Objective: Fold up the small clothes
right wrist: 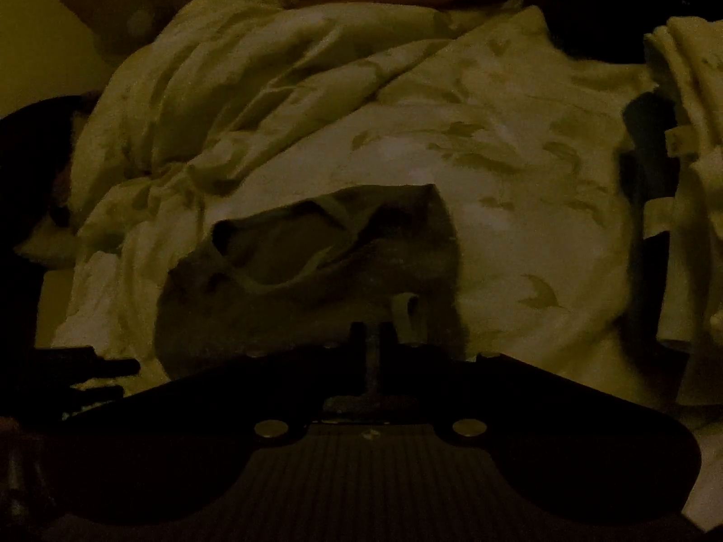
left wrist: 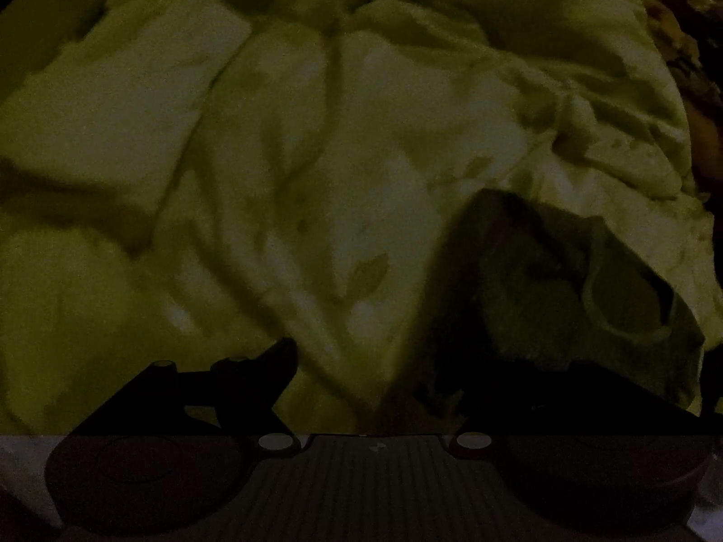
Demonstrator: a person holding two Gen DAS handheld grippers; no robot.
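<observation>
Scene: we work in very dim light over a rumpled pale sheet (right wrist: 519,171) with a leaf print.
Garment: a small dark garment (right wrist: 289,248) lies just ahead of our right gripper (right wrist: 373,334), neck opening facing up; from our left gripper (left wrist: 361,384) it sits ahead and to the right (left wrist: 565,280).
Right gripper: fingers nearly together, seemingly pinching the garment's near hem beside a pale loop (right wrist: 406,311).
Left gripper: one finger shows at left, the other is lost against the dark garment; we cannot tell its state.
Doing it well: we judge the hem should be held firmly, lifted low, and carried evenly toward the neck.
</observation>
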